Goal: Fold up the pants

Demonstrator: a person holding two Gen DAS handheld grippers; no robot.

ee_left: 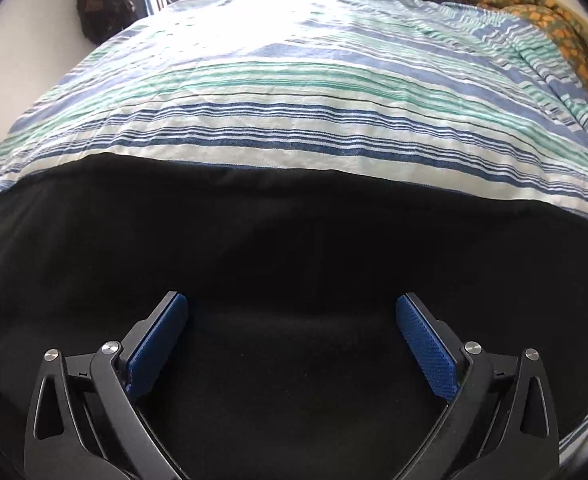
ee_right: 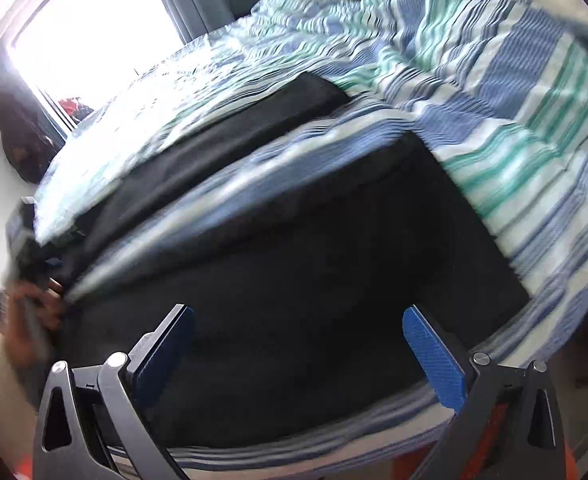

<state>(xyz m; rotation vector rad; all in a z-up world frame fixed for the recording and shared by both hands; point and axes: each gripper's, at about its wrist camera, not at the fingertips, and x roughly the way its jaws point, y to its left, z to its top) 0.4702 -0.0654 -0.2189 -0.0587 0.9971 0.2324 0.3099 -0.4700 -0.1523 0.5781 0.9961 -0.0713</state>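
Left wrist view: the left hand-held gripper [ee_left: 292, 300] is spread wide, holding nothing, just above the soft black cloth pants [ee_left: 294, 248] lying on the bed's blue, green and white striped cover [ee_left: 294, 92]. Right wrist view, blurry: the right hand-held gripper [ee_right: 297, 312] is spread wide too, over the pants.

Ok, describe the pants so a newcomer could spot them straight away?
Start at the bed with the blue, green and white striped cover. The pants lie flat on its near side, right ahead of both open grippers. They are the only plain black cloth there; the orange floral blanket sits far back.
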